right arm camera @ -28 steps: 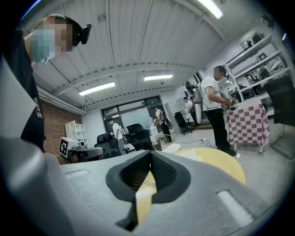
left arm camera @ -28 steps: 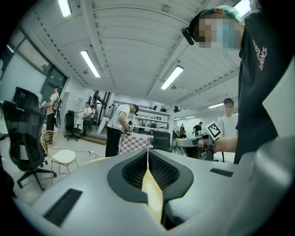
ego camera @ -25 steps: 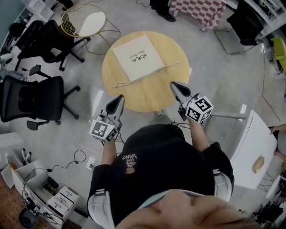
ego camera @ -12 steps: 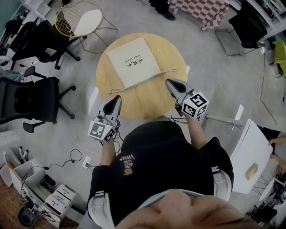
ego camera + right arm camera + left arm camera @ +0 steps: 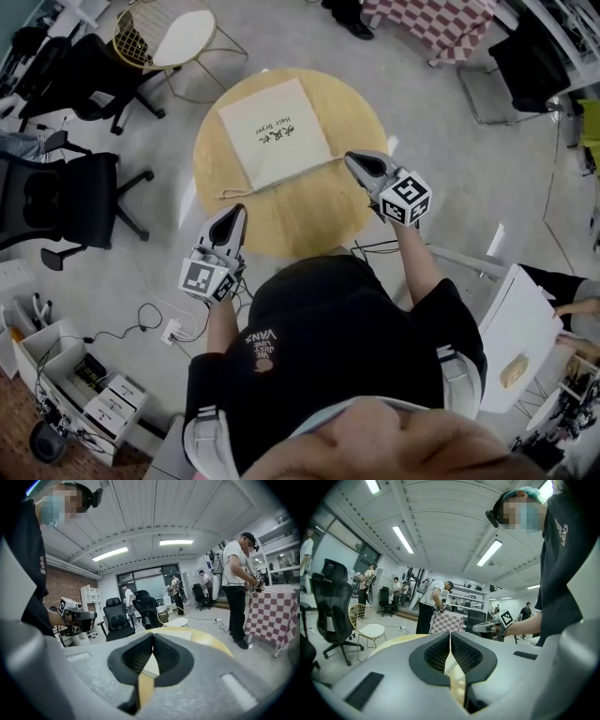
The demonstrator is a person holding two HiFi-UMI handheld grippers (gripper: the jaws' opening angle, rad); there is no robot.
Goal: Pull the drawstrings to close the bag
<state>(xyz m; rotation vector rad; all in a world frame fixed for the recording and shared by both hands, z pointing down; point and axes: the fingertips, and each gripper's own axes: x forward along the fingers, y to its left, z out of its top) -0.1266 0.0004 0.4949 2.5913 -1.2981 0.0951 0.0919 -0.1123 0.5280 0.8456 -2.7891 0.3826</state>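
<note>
A flat cream bag (image 5: 274, 131) with dark print lies on the round wooden table (image 5: 309, 211). Its drawstring runs along the bag's near edge, with one end (image 5: 228, 193) at the left and the other (image 5: 336, 159) at the right. My left gripper (image 5: 239, 211) hovers at the table's near left edge, just short of the left string end, jaws shut and empty (image 5: 450, 637). Over the table's right side, my right gripper (image 5: 351, 158) has its tip beside the right string end, jaws shut with nothing between them (image 5: 152, 639).
Black office chairs (image 5: 61, 202) stand left of the table, and a gold wire chair with a white seat (image 5: 173, 37) is behind it. A checkered cloth (image 5: 441, 14) is at the far right, a white table (image 5: 520, 323) to my right, and boxes and cables (image 5: 89, 389) on the floor.
Both grippers have moved forward toward the bag. The right tip has come from the table's near edge to beside the right string end. The left tip has neared the left string end.
</note>
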